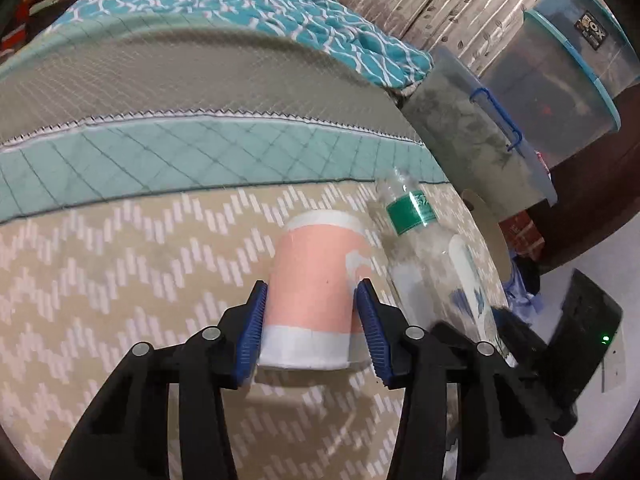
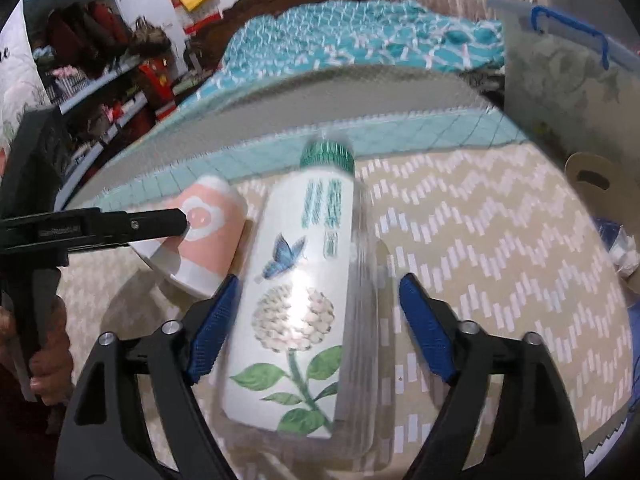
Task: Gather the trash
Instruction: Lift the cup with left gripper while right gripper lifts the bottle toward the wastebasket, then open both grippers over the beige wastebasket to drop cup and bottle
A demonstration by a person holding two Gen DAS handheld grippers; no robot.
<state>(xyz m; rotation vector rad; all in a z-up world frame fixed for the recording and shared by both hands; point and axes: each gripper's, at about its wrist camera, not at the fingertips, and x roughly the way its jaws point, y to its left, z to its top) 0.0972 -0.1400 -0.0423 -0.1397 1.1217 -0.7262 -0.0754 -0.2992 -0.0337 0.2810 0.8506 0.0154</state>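
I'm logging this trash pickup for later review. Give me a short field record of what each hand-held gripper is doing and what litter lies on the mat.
left hand-held gripper: shut on the pink paper cup, which lies on its side
right hand-held gripper: open, fingers either side of the white flowered bottle; not gripping it yet
clear plastic bottle: green label, lying beside the cup and the white bottle
surface: beige zigzag mat, next to a mattress
nearby: lidded storage bins
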